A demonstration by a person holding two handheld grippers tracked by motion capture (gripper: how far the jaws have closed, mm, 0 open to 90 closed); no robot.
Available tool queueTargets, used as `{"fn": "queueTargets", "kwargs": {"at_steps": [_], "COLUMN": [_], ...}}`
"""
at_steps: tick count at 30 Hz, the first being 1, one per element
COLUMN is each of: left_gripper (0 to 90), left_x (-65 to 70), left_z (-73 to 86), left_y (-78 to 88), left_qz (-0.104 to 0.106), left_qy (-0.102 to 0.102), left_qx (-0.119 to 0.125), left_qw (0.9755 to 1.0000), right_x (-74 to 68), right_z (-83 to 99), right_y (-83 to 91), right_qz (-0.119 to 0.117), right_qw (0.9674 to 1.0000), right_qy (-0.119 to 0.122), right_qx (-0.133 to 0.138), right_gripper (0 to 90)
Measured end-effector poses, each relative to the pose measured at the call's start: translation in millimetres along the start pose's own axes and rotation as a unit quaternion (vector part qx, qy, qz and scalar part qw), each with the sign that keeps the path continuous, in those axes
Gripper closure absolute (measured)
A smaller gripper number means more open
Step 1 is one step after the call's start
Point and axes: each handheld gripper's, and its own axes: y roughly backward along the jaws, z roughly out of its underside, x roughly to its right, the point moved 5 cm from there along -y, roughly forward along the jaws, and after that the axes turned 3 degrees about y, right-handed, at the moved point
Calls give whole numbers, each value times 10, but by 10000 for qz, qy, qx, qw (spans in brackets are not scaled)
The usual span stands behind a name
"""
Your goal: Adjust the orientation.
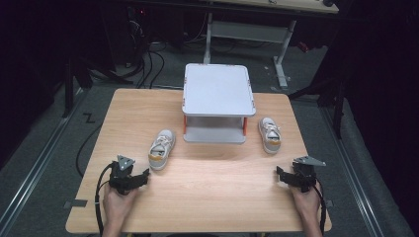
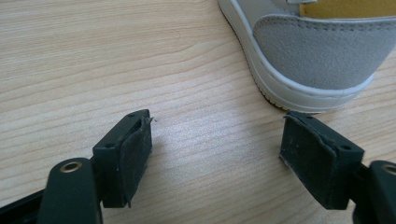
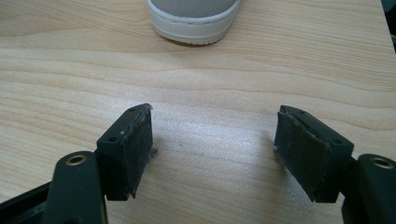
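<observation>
Two small grey and white shoes lie on the wooden table (image 1: 207, 177). The left shoe (image 1: 161, 148) has a yellow patch at its heel; its heel (image 2: 317, 51) fills the upper right of the left gripper view. My left gripper (image 1: 143, 177) rests on the table just below and left of that shoe, jaws open and empty (image 2: 217, 154). The right shoe (image 1: 270, 134) lies beside the white stand; its toe or heel end (image 3: 194, 18) shows at the top of the right gripper view. My right gripper (image 1: 282, 176) sits near the table's right front, open with only bare wood between its pads (image 3: 212, 154).
A white two-level stand (image 1: 217, 101) with orange posts occupies the table's far middle, between the shoes. Beyond the table, cables (image 1: 148, 64) and a desk frame (image 1: 247, 34) stand on the dark floor. A hand holds each gripper near the front edge.
</observation>
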Motion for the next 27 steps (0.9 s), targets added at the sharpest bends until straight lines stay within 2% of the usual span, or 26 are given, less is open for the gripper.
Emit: {"fn": "queueTargets", "kwargs": {"at_steps": [13, 17, 18, 21, 24, 27], "left_gripper": [243, 341, 341, 403, 455, 474], "left_x": [13, 14, 21, 26, 39, 49], "left_z": [-2, -5, -9, -17, -33, -67], "left_y": [-2, 7, 5, 18, 33, 74], "left_qz": [14, 39, 66, 102, 188, 274], "left_qy": [34, -57, -62, -119, -58, -18], "left_qx": [9, 40, 77, 9, -36, 53], "left_qw": [10000, 10000, 9999, 9999, 9998, 9996], "right_x": [-3, -3, -3, -4, -4, -4], "right_z": [2, 2, 2, 2, 3, 3], "right_y": [2, 3, 2, 2, 2, 3], "right_qz": [-1, 1, 7, 13, 15, 14], "right_qw": [10000, 10000, 10000, 10000, 10000, 10000], "right_qy": [-3, -5, -3, -2, -5, -7], "right_qx": [1, 0, 1, 1, 1, 1], "right_gripper": [280, 280, 280, 280, 279, 279]}}
